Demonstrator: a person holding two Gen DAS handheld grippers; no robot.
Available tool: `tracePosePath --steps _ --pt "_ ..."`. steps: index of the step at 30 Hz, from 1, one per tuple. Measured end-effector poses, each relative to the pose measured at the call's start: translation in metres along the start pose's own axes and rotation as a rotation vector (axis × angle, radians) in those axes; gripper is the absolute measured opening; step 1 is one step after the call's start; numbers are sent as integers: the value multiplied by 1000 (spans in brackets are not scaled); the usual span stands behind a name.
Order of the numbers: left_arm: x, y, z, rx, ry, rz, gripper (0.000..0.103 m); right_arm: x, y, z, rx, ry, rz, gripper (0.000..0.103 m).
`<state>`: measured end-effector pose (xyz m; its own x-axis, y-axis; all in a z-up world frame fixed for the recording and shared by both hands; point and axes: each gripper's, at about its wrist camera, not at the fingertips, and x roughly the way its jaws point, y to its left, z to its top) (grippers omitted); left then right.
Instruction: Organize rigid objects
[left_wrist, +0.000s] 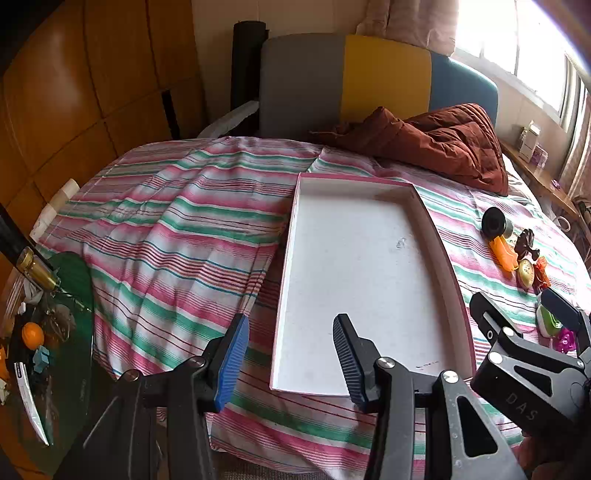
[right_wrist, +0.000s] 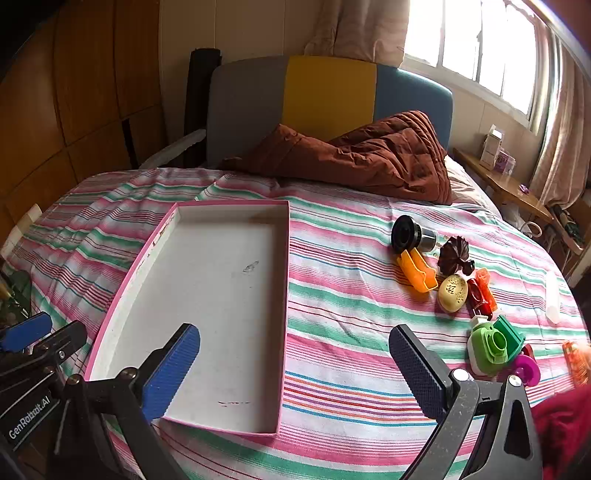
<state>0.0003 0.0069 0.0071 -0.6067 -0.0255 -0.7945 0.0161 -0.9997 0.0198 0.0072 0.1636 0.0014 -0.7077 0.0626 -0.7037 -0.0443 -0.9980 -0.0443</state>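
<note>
A shallow white box with a pink rim (left_wrist: 291, 236) (right_wrist: 286, 295) lies on the striped bedspread with nothing in it. To its right sits a cluster of small items: a black lens-like cylinder (right_wrist: 408, 233), an orange plastic piece (right_wrist: 416, 271), a dark brown carved figure (right_wrist: 454, 254), a cream egg-shaped piece (right_wrist: 453, 292), a red-orange piece (right_wrist: 482, 293), a green and white toy camera (right_wrist: 491, 347) and a magenta ring (right_wrist: 526, 369). My left gripper (left_wrist: 290, 363) hovers open over the box's near left corner. My right gripper (right_wrist: 293, 371) stands wide open above the box's near right edge, holding nothing.
A rust-brown quilt (right_wrist: 369, 155) is bunched at the far side before a grey, yellow and blue headboard (right_wrist: 325, 96). A glass side table with clutter (left_wrist: 40, 317) stands at the left. A wooden ledge (right_wrist: 506, 181) runs under the window at right.
</note>
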Motion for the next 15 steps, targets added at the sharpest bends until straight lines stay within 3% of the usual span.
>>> tracePosePath --steps 15 --pt "-1 -4 -4 16 -12 14 48 0 -2 -4 10 4 -8 103"
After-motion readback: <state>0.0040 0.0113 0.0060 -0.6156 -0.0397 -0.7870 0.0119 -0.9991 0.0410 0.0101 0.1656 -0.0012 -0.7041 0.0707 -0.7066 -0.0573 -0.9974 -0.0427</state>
